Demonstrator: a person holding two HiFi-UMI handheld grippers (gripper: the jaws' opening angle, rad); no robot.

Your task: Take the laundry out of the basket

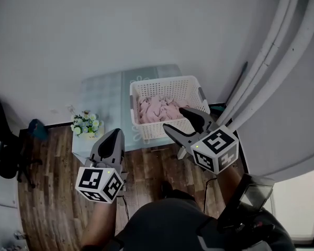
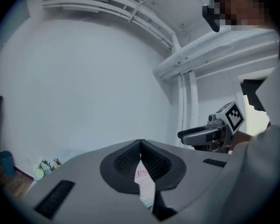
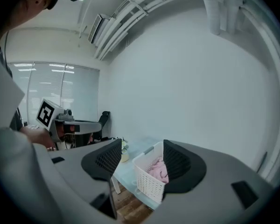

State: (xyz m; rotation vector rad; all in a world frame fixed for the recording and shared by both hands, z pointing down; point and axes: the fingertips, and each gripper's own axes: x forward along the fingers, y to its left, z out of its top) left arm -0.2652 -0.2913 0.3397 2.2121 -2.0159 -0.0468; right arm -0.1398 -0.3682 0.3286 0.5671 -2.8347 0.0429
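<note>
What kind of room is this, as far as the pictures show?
Probably an office or studio room: a black office chair on wood flooring, window blinds, and a white laundry basket on a small table.

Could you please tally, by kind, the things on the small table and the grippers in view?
Baskets: 1, the white basket
Laundry piles: 1, the pink laundry
Flower bunches: 1, the flowers
Grippers: 2, the left gripper and the right gripper
Total: 5
</note>
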